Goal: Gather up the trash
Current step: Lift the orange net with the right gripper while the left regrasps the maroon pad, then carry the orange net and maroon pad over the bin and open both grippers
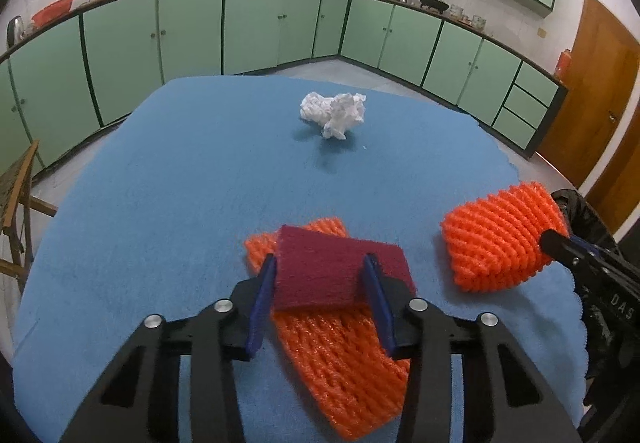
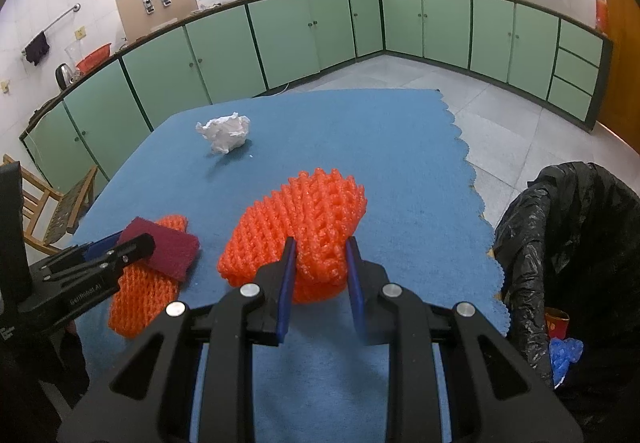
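Observation:
A maroon scouring pad [image 1: 328, 259] sits tilted between the blue pads of my left gripper [image 1: 320, 271], which is shut on it. Under it a flat orange foam net [image 1: 344, 355] lies on the blue cloth [image 1: 160, 203]. In the right wrist view my right gripper [image 2: 320, 255] is shut on a second, bulging orange foam net [image 2: 304, 219], pinching its near end just above the cloth. That net [image 1: 496, 239] shows at the right of the left wrist view. A crumpled white paper ball [image 1: 334, 115] lies alone farther back on the cloth.
A bin lined with a black trash bag [image 2: 568, 243] stands off the table's right edge, with red and blue scraps inside. A wooden chair [image 2: 52, 203] stands at the left. Green cabinets line the walls beyond the tiled floor.

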